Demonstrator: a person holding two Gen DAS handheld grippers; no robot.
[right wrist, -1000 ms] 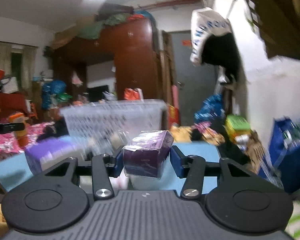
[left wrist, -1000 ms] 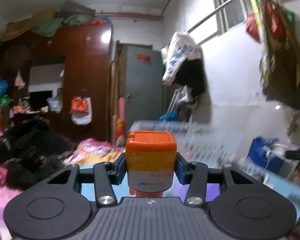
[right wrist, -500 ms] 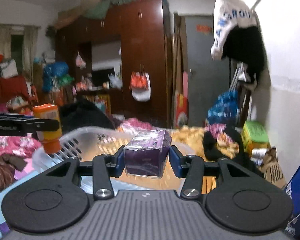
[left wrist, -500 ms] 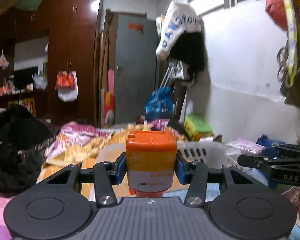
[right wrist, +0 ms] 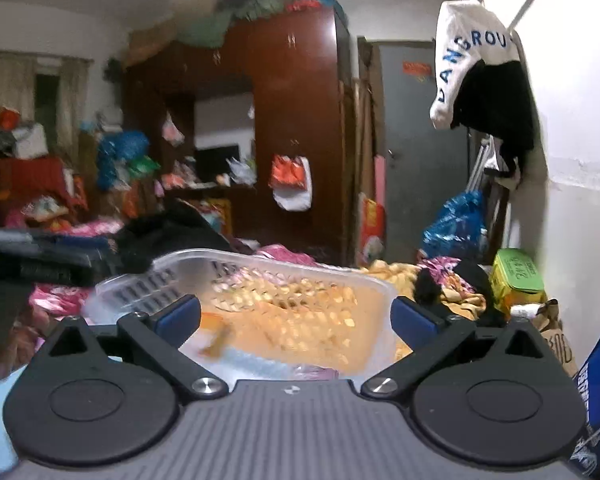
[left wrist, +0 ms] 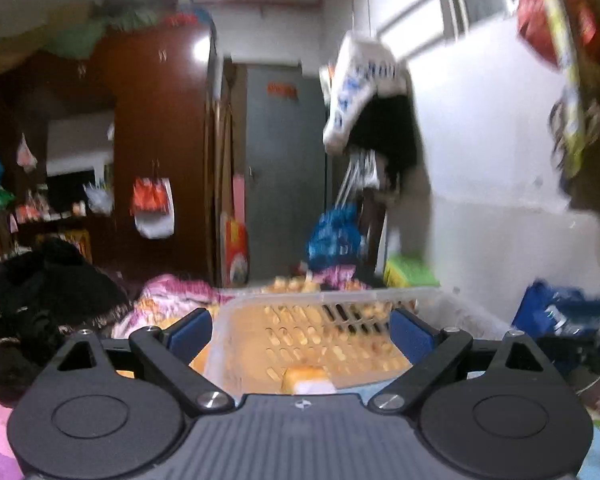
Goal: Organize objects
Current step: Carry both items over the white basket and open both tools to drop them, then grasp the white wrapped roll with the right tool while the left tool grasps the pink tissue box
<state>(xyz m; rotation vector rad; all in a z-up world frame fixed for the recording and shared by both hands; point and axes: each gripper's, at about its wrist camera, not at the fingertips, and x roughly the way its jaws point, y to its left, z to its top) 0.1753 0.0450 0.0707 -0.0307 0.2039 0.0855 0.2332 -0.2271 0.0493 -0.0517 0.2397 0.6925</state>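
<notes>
Left wrist view: the left tongs [left wrist: 301, 330] are opening, pads wide apart with nothing between them. The orange-capped bottle [left wrist: 308, 380] they gripped a second ago is now released and shows blurred just below them, inside the near edge of the clear slotted basket [left wrist: 320, 304].

Right wrist view: the right tongs [right wrist: 296, 316] are likewise opening and empty. The purple box [right wrist: 312, 372] they carried half a second ago now lies as a pale purple blur at the basket's [right wrist: 236, 260] near edge, with an orange blur, probably the bottle [right wrist: 216, 334], toward its left side.

Judgement: both items appear deposited in the basket. Final resting pose cannot be told through the blur
</notes>
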